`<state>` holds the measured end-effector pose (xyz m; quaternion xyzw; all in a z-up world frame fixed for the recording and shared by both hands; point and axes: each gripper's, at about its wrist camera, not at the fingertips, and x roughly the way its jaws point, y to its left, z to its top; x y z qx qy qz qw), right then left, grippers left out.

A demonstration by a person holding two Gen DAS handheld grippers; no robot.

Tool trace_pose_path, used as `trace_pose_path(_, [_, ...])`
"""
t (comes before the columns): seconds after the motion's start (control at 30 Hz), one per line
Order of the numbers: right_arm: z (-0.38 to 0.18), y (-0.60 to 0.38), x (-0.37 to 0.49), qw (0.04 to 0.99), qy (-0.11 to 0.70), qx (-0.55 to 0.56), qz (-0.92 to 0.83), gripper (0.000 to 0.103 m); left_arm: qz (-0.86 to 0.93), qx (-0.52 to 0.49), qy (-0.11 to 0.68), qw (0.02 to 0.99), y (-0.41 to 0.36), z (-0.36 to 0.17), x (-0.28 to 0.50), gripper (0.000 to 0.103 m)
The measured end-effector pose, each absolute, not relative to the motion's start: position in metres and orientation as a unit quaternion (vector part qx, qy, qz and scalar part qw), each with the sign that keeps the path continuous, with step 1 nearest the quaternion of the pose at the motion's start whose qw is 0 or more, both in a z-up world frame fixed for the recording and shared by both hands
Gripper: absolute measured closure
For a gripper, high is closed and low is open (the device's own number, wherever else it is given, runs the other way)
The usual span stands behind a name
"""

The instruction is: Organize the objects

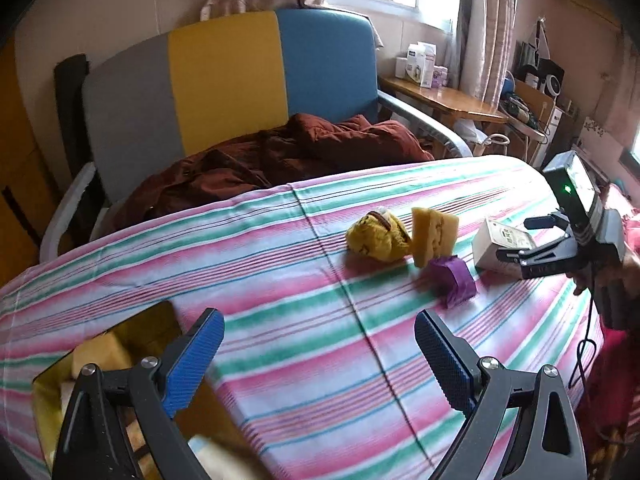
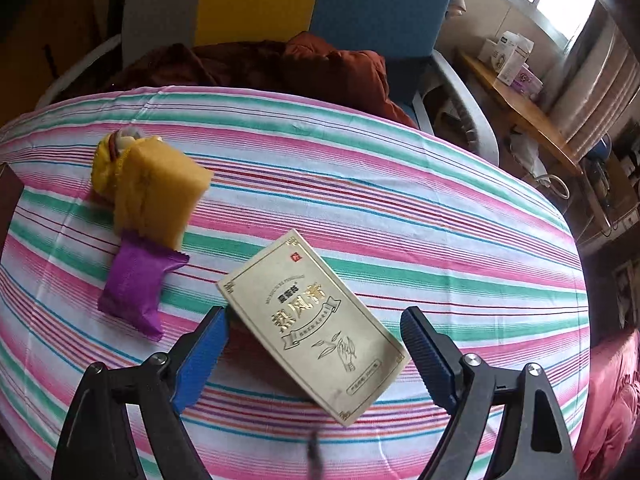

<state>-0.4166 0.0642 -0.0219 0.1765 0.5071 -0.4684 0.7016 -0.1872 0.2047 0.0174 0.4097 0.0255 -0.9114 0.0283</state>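
Right gripper (image 2: 314,344) hovering wide over the box (image 2: 314,322)!
My left gripper (image 1: 320,354) is gaping too, sponge (image 1: 434,236) and purple packet (image 1: 454,280) lying ahead.

A table draped in a pink, green and white striped cloth (image 2: 400,208) carries a yellow plush toy (image 1: 376,238), a yellow sponge (image 2: 160,192) leaning against it, a purple wrapped packet (image 2: 136,288) just beside the sponge, and a cream printed box (image 2: 312,320) nearby.
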Motion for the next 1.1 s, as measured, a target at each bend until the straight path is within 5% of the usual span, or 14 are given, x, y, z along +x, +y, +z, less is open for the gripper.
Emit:
trace_pose_path(0.5, [-0.024, 0.062, -0.424, 0.724, 0.469, 0.18, -0.472, 0.033, -0.872, 0.47, 0.133, 0.023, 0.203, -0.032, -0.285, 0.013])
trace_pose_path(0.8, [-0.028, 0.061, -0.424, 0.719, 0.482, 0.17, -0.471, 0.033, -0.873, 0.476, 0.068, -0.08, 0.27, -0.043, -0.291, 0.025])
trace_pose_path(1.1, [-0.03, 0.058, -0.424, 0.716, 0.488, 0.171, -0.468, 0.034, -0.853, 0.506, 0.084, -0.098, 0.319, -0.069, -0.306, 0.026])
